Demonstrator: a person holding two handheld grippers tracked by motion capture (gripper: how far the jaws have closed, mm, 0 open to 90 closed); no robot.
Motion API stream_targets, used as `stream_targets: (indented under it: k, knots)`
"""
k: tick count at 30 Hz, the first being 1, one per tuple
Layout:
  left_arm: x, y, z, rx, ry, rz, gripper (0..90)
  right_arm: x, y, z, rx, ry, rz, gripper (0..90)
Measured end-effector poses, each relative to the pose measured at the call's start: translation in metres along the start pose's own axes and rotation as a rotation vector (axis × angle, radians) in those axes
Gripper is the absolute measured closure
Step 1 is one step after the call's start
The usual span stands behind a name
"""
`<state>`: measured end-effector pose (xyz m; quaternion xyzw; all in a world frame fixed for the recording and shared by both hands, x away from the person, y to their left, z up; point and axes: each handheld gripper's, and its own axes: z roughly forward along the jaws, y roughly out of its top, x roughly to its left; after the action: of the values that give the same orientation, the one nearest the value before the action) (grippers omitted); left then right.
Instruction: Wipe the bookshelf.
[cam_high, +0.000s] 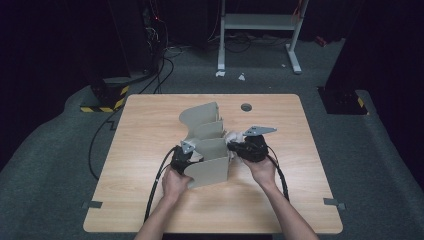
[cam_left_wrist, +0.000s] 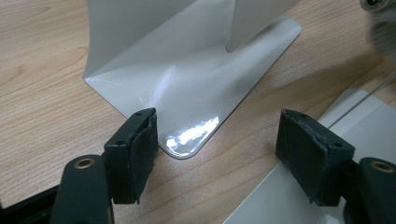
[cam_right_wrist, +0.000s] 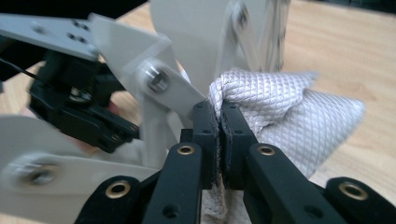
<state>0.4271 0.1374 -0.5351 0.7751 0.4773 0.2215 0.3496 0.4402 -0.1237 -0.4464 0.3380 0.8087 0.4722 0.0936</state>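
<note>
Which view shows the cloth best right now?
The right gripper view: the grey quilted cloth sits close-up, pinched between the right tongs. The high view shows a small pale bunch beside the file rack.

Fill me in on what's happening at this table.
A person works at a wooden table with a gripper in each hand. The right gripper is shut on a white cloth pressed against a grey metal file rack, apparently wiping it. The left gripper stands open at the rack's other side, its jaws on either side of a corner of the base plate, gripping nothing.
</note>
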Motion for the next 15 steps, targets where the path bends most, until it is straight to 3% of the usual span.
stream_targets:
  k: [11, 15]
  knots:
    - [-0.002, 0.000, 0.001, -0.001, -0.009, 0.001, 30.3, 0.012, 0.022, -0.024, -0.071, 0.011, -0.056, 86.8]
    - [-0.002, 0.000, 0.001, -0.002, -0.010, 0.002, 30.4, 0.013, 0.029, -0.026, -0.078, 0.003, -0.070, 86.8]
